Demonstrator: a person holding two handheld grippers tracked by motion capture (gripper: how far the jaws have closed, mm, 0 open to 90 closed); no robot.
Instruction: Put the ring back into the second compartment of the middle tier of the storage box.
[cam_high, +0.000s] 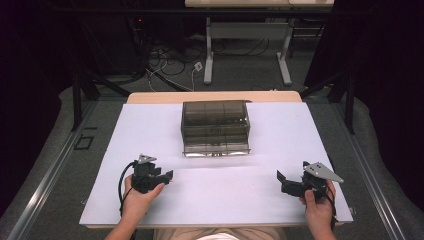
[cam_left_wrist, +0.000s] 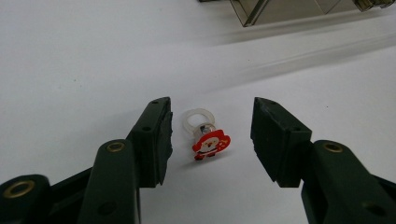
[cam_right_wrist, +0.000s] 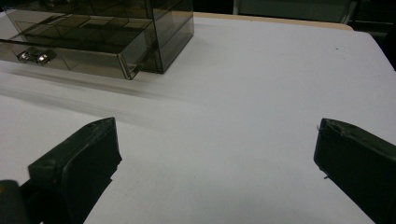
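Tongs in the person's left hand (cam_left_wrist: 211, 135) stand partly apart, low over the white worktop (cam_high: 280, 200), with a small Santa ring (cam_left_wrist: 208, 135) lying between the two black jaws. Neither pad presses on it: the left jaw sits just beside the clear loop of the ring, and the right jaw is well clear of the red figure. The ring lies flat on the sheet, its loop pointing away from the tongs and the Santa charm toward them.

From the high view, the left tongs (cam_high: 167, 176) sit at the near left of the worktop, held by the left hand (cam_high: 137, 197), jaws pointing inward toward the middle. The right tongs (cam_high: 280, 177) rest at the near right in the right hand (cam_high: 316, 202), their jaws spread wide with nothing but bare white sheet between them.

Further back, in the middle of the worktop, stands a smoky transparent drawer box (cam_high: 215, 127), its bottom drawer (cam_right_wrist: 70, 53) pulled partly out toward the person.
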